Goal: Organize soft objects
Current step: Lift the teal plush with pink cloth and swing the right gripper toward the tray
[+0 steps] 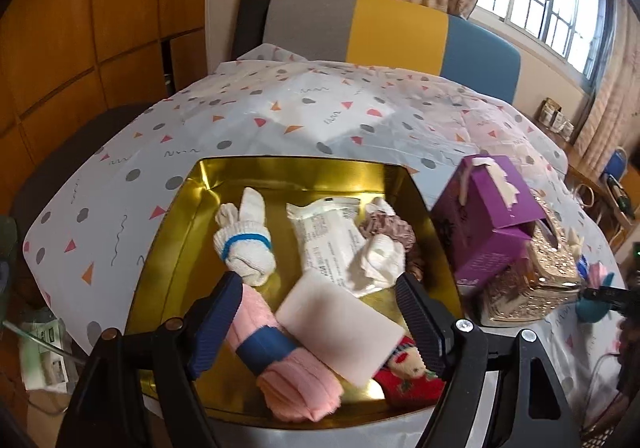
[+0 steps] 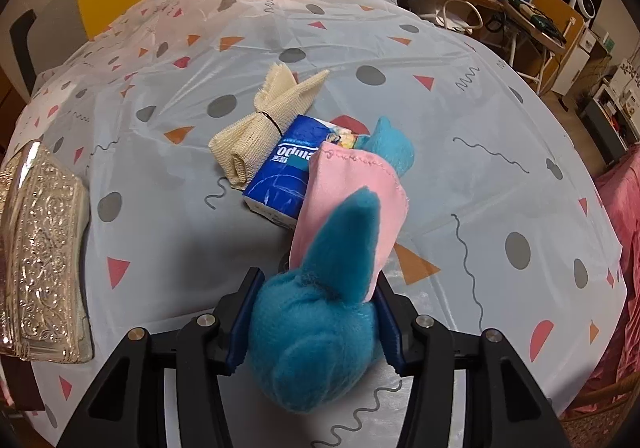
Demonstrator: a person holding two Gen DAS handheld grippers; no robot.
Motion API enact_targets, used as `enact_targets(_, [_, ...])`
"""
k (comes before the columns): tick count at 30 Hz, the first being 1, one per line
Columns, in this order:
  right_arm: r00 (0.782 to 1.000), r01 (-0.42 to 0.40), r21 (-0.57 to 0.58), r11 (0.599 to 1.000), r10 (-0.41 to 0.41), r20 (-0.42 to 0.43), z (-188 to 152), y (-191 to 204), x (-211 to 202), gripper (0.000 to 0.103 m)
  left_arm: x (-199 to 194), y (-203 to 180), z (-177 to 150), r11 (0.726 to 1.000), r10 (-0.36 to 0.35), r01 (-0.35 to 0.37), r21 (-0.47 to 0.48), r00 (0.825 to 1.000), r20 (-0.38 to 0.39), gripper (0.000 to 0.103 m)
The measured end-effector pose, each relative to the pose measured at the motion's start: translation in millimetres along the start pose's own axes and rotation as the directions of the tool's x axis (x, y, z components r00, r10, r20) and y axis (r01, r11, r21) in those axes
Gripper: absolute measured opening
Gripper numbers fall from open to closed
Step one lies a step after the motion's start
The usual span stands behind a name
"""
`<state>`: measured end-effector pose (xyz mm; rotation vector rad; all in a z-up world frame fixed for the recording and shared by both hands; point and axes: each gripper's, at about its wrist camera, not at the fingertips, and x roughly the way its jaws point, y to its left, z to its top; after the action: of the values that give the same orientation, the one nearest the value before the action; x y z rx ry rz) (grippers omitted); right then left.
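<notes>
My left gripper [image 1: 320,324] is open above the near end of a gold tray [image 1: 188,200]. In the tray lie a pink rolled towel with a blue band [image 1: 280,364], a white sponge [image 1: 340,324], a red plush [image 1: 408,372], a white rolled sock [image 1: 244,244], a white packet [image 1: 324,240] and a brown scrunchie [image 1: 392,228]. My right gripper [image 2: 316,312] is shut on a blue and pink plush toy [image 2: 320,332], held just above the table. A blue tissue pack [image 2: 284,176] and a cream rolled cloth [image 2: 256,128] lie beyond it.
A purple box [image 1: 484,228] and an ornate silver box [image 1: 536,280] stand right of the tray; the silver box also shows at the left of the right wrist view [image 2: 44,256]. A patterned cloth [image 2: 460,128] covers the table. A chair [image 1: 392,32] stands behind it.
</notes>
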<state>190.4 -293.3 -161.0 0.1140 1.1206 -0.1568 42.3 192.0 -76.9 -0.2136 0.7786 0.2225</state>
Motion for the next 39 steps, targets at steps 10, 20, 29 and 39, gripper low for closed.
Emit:
enact_targets(10, [0.999, -0.041, -0.098, 0.994, 0.042, 0.007, -4, 20, -5, 0.052, -9, -18, -12, 0.998, -0.009, 0.009, 0.059, 1.0, 0.001, 0.081])
enact_targets(20, [0.987, -0.157, -0.303, 0.94, 0.156, -0.028, -24, 68, -11, 0.051, -9, -26, -20, 0.996, -0.039, 0.041, 0.081, 0.999, -0.02, 0.081])
enact_targets(29, [0.987, -0.155, -0.424, 0.892, 0.162, -0.019, -47, 103, -22, 0.051, -13, -21, -20, 0.996, -0.056, 0.056, 0.075, 0.998, -0.007, 0.081])
enact_targets(39, [0.99, -0.14, -0.379, 0.915, 0.14, -0.028, -42, 100, -16, 0.051, -13, -12, -26, 0.996, -0.067, 0.068, 0.066, 0.998, -0.015, 0.081])
